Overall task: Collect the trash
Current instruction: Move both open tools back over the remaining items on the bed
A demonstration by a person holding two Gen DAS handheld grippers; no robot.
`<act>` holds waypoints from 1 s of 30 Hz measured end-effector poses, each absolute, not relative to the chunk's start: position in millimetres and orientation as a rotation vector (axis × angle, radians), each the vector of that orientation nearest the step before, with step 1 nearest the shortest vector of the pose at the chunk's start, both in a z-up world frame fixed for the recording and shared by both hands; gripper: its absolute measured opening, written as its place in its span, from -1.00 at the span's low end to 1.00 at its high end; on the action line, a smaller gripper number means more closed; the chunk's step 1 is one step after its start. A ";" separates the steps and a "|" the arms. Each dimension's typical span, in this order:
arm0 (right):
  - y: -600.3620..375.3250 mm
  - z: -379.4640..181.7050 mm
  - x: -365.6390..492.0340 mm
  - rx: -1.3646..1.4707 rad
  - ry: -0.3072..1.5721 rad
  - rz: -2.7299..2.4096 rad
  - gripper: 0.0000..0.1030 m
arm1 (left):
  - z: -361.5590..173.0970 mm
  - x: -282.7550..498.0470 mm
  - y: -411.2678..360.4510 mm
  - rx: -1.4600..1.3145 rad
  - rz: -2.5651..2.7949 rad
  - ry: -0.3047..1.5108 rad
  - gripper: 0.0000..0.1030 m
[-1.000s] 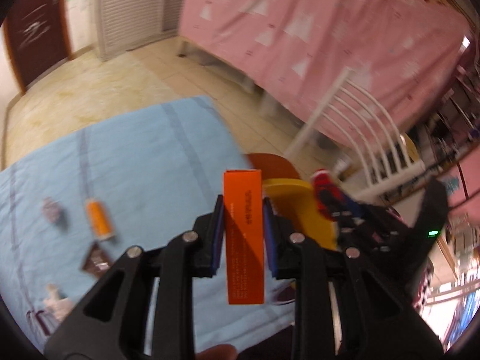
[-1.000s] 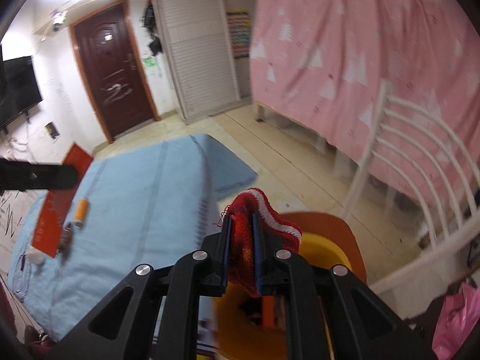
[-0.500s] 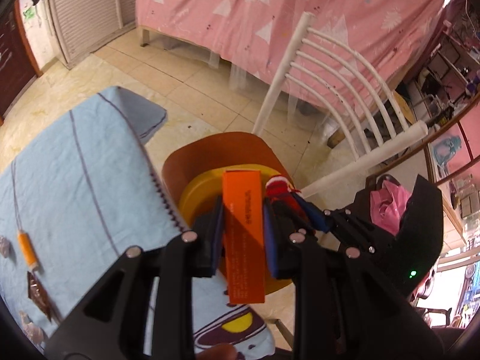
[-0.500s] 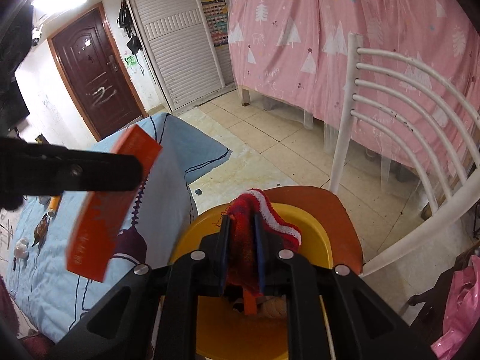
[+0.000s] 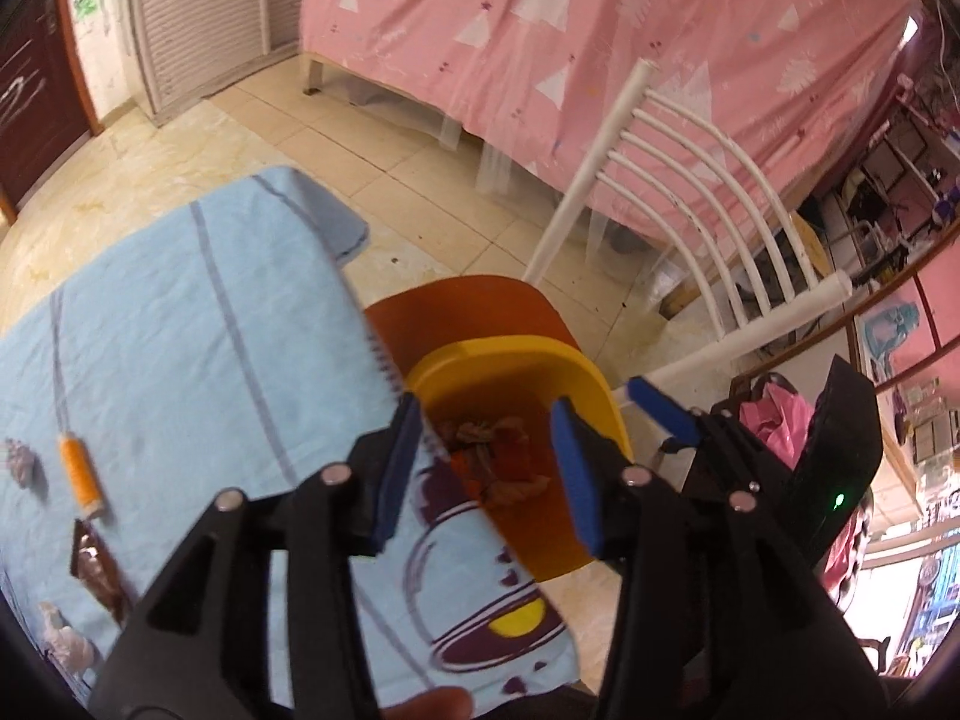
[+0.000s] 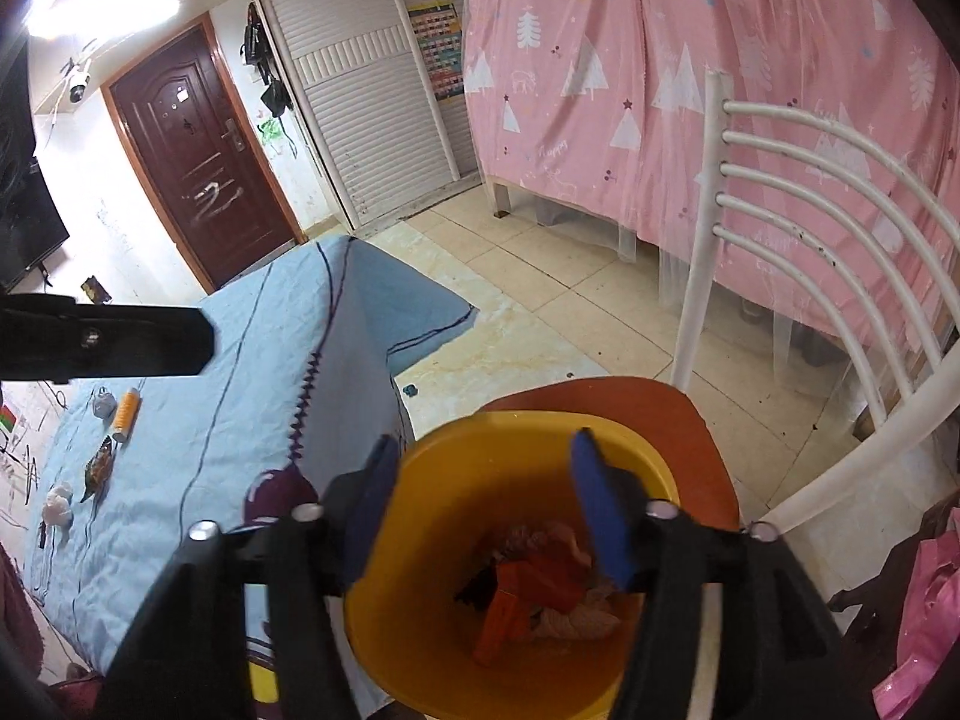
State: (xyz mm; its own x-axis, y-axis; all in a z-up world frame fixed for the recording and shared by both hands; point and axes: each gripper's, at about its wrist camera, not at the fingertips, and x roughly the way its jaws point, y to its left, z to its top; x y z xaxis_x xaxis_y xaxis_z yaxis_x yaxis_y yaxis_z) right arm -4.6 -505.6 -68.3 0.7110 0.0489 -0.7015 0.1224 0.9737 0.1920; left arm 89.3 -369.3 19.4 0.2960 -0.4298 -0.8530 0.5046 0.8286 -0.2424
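A yellow bin [image 5: 528, 369] [image 6: 480, 438] stands on an orange chair seat [image 5: 468, 306] [image 6: 690, 420] beside the table. It holds the orange box [image 6: 501, 612], the red knitted piece [image 6: 558, 576] and other scraps [image 5: 498, 462]. My left gripper [image 5: 486, 474] is open and empty above the bin. My right gripper [image 6: 486, 516] is open and empty over the bin's mouth. Left on the blue tablecloth [image 5: 168, 330] [image 6: 240, 396] are an orange spool [image 5: 81, 471] [image 6: 125, 414], a brown wrapper [image 5: 93, 558] [image 6: 99, 468] and crumpled white paper [image 5: 66, 642] [image 6: 57, 501].
A white chair back [image 5: 708, 198] [image 6: 840, 276] rises behind the bin. A pink curtain [image 5: 600, 30] [image 6: 690, 72] hangs beyond it. A pink bag [image 5: 774, 414] [image 6: 924, 618] lies at the right. Tiled floor [image 5: 390, 138] lies between table and curtain.
Both grippers have opened. The orange box has left my left gripper and the red knitted piece has left my right gripper; both now lie in the yellow bin.
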 end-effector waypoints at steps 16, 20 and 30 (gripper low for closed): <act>-402.4 -22.5 26.2 0.088 0.737 0.132 0.12 | 47.9 98.9 -213.6 -0.029 -0.402 1.012 -0.02; -367.1 -16.6 33.6 0.045 0.738 0.188 0.12 | 49.1 102.0 -179.0 -0.052 -0.347 1.005 -0.02; -296.2 -14.8 50.2 -0.018 0.768 0.285 0.13 | 40.8 116.5 -110.3 -0.059 -0.231 1.004 -0.02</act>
